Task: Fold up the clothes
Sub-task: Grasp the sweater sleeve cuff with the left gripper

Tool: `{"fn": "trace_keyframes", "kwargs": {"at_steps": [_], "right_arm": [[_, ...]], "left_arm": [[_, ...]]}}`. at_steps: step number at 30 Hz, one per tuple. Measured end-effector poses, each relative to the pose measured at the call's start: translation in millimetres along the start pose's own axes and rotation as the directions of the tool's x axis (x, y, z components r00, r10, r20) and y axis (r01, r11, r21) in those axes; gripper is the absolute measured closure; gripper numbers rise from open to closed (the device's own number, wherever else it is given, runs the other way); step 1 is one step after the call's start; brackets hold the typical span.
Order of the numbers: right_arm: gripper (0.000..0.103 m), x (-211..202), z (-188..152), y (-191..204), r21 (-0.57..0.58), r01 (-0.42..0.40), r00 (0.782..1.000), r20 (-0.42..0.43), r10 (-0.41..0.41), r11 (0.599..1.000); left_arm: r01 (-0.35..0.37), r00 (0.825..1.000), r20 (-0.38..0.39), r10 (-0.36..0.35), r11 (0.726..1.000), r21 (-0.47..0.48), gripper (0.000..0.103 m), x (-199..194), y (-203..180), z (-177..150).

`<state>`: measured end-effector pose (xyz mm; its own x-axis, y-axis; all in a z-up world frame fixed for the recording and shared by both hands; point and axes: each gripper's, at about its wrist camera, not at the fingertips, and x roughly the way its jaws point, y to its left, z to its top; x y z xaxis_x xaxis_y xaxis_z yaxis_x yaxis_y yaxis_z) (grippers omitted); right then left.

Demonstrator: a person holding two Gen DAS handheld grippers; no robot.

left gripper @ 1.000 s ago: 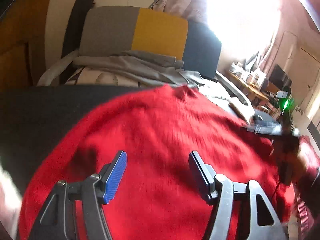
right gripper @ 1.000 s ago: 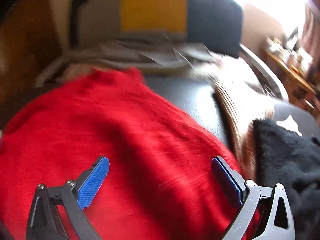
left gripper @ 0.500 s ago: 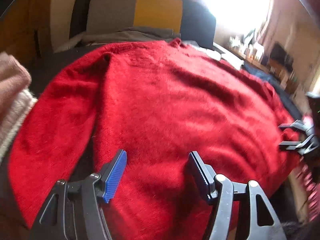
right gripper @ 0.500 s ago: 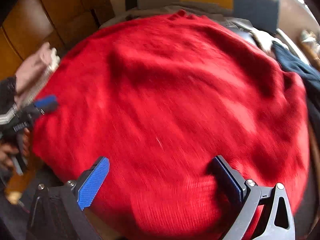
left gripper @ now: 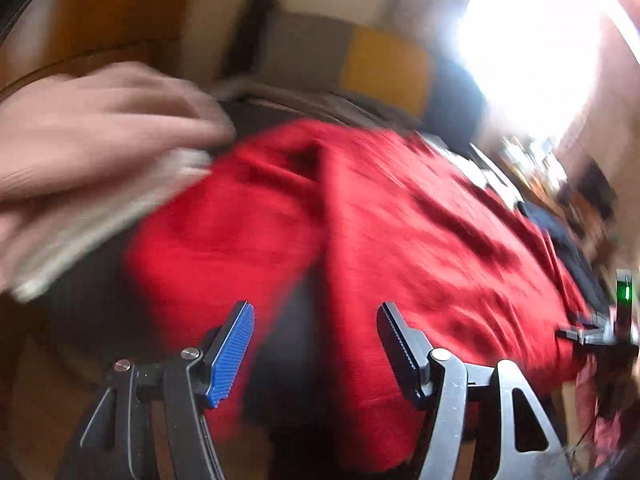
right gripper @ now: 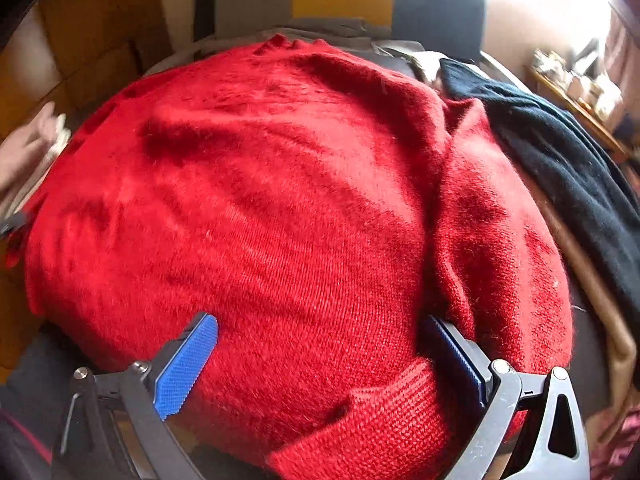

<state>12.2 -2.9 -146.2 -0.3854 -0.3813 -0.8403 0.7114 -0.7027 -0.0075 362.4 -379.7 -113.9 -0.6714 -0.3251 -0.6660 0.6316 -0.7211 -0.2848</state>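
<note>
Fuzzy red knit sweater (right gripper: 288,200), spread flat and rumpled, neckline at far edge, one sleeve alongside.

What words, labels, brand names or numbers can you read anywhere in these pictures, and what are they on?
None can be read.
The red sweater shows plain knit, no tag or print in view.
The black garment beside it shows no lettering.
The cluttered shelf at far right is too small and blurred to read.
The left gripper and right gripper show no markings.
</note>
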Motion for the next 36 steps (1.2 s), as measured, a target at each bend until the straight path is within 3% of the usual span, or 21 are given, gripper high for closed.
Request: {"fn": "trace_keyframes", "kwargs": {"at_steps": [3,5,9,11,13,15,18,21,23,25,28,30,33,36], "right_arm": [[0.0,-12,10,18,-0.022,0.01,0.997,0.077,-0.008,1.0],[0.0,-9,27,38,-0.056,-0.04,0.993,0.112,0.046,0.998],[0.0,9,58,80,-0.136,-0.123,0.984,0.11,0.138,0.983],[0.0,19,74,98,-0.157,-0.178,0.976,0.099,0.195,0.971],[0.0,25,85,116,-0.178,-0.199,0.969,0.11,0.22,0.964],[0.0,33,101,131,-0.195,-0.213,0.963,0.122,0.239,0.957],[0.0,50,125,144,-0.214,-0.228,0.957,0.132,0.259,0.95],[0.0,67,139,150,-0.232,-0.211,0.96,0.135,0.246,0.95],[0.0,92,152,148,-0.215,-0.188,0.967,0.132,0.22,0.958],[0.0,109,154,141,-0.177,-0.185,0.972,0.114,0.207,0.967],[0.0,126,151,131,-0.124,-0.199,0.974,0.085,0.21,0.972],[0.0,125,150,129,-0.12,-0.214,0.97,0.094,0.225,0.969],[0.0,125,149,132,-0.132,-0.198,0.973,0.096,0.212,0.971],[0.0,125,148,136,-0.14,-0.186,0.975,0.097,0.201,0.972]], "left_arm": [[-0.096,0.994,0.035,0.099,0.993,-0.073,0.038,-19,41,3],[-0.137,0.989,0.047,0.14,0.989,-0.057,0.038,-25,48,3],[-0.111,0.993,0.052,0.105,0.985,0.135,0.036,-19,14,0],[-0.094,0.996,0.033,0.088,0.956,0.277,0.035,-10,-12,-8],[-0.118,0.992,0.017,0.122,0.91,0.397,0.035,4,-32,-15],[-0.197,0.977,0.021,0.212,0.865,0.461,0.035,21,-39,-19],[-0.309,0.941,0.017,0.339,0.833,0.46,0.035,42,-32,-15],[-0.29,0.947,-0.022,0.32,0.885,0.363,0.041,46,-13,-5],[-0.256,0.958,-0.052,0.281,0.926,0.277,0.071,46,0,1],[-0.214,0.973,-0.047,0.225,0.961,0.173,0.086,39,10,11],[-0.094,0.996,0.012,0.094,0.995,0.031,0.088,15,20,35],[-0.002,0.997,0.072,0.005,0.999,-0.038,0.088,-2,26,58],[0.074,0.982,0.18,-0.061,0.995,-0.061,0.088,-28,27,97],[0.047,0.956,0.29,-0.049,0.999,0.015,0.093,-53,15,127]]}}
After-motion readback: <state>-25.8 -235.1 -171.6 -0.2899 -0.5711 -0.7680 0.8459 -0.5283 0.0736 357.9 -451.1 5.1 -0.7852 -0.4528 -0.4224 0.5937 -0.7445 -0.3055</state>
